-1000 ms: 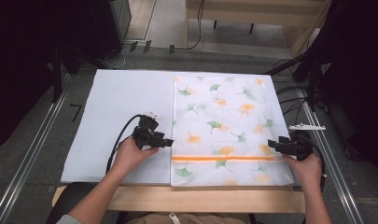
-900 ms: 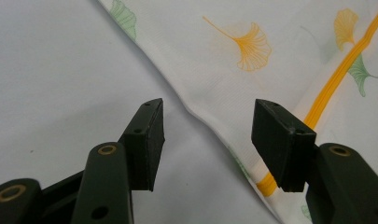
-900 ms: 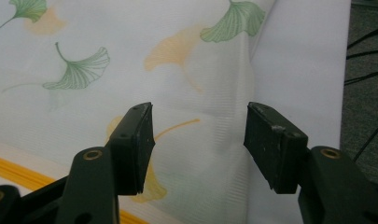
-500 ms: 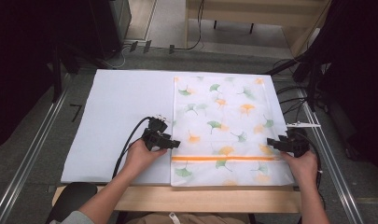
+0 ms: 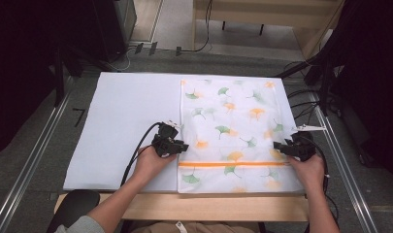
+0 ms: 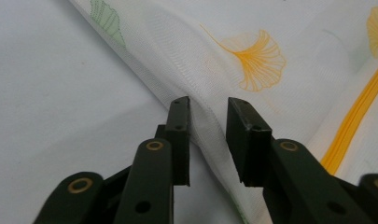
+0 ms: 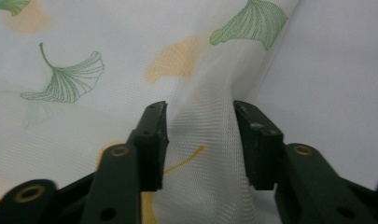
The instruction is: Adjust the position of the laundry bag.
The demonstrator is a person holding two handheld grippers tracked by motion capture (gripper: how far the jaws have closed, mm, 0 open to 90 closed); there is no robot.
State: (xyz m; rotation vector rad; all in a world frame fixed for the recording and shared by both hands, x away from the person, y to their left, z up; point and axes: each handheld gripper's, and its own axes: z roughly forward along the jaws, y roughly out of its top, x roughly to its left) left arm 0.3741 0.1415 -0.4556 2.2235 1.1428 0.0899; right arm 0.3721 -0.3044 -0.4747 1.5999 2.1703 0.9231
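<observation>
A white mesh cloth [image 5: 233, 116] printed with green and orange ginkgo leaves and one orange stripe lies flat on the right half of a white mat [image 5: 126, 111]. My left gripper [image 5: 180, 145] rests at the cloth's left edge, just above the stripe. In the left gripper view its jaws [image 6: 207, 105] have just been closing and straddle a raised fold of the cloth [image 6: 270, 46] edge, with a gap still between them. My right gripper [image 5: 277, 147] sits at the right edge. Its jaws [image 7: 200, 109] have also been closing, and cloth [image 7: 107, 37] bunches between them.
The mat [image 6: 46, 93] is bare to the left of the cloth. A wooden table edge [image 5: 184, 211] runs along the near side. Metal rails [image 5: 34, 160] flank the table, and cables [image 5: 305, 104] lie at the right. Dark equipment stands at the back left.
The left gripper has slid right onto the cloth's left edge. The right hand has stayed in place.
</observation>
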